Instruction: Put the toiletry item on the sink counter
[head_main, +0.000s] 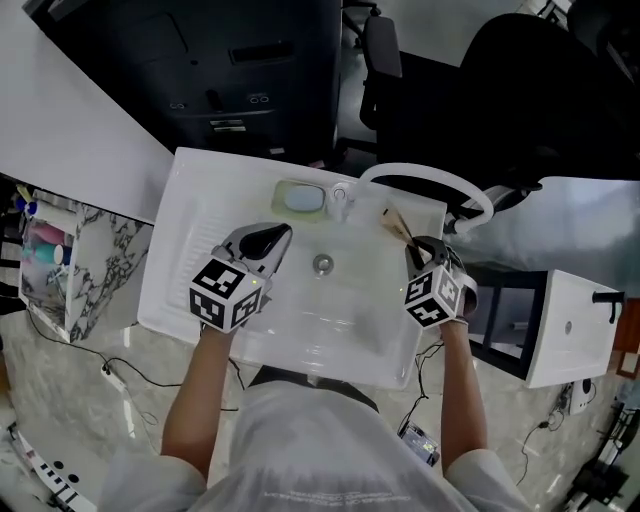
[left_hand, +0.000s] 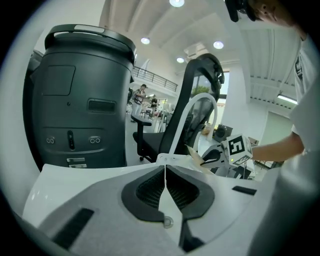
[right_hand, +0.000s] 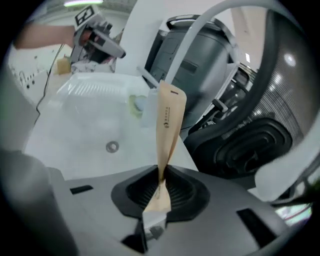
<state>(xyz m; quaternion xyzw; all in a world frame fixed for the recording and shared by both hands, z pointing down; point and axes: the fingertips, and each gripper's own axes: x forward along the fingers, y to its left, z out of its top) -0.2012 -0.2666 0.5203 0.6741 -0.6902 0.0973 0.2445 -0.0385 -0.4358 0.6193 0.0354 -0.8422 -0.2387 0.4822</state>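
From where I stand, the left side of the white sink counter (head_main: 185, 235) is a ribbed draining area with nothing on it. The left gripper (head_main: 270, 240) hangs over the basin's left edge with its jaws pressed together and nothing between them. It has no part in this step. Further along are the basin (head_main: 340, 310) with its drain (head_main: 322, 264), a pale green soap dish (head_main: 300, 197) on the back ledge and the faucet (head_main: 341, 200) beside it. To the right, the right gripper (head_main: 420, 248) is clamped on the bottom end of the toiletry item (right_hand: 169, 125), a slim tan paper sleeve that stands up out of the jaws and points toward the back right corner of the sink. Its free end is above the narrow ledge to the right of the faucet; I cannot tell whether it touches. I judge this to be the placing step, with the item carried to the spot but not yet set down. The next move calls for lowering and tipping the sleeve until it lies flat on that ledge, clear of the basin's slope, then opening the jaws and drawing back without dragging it.
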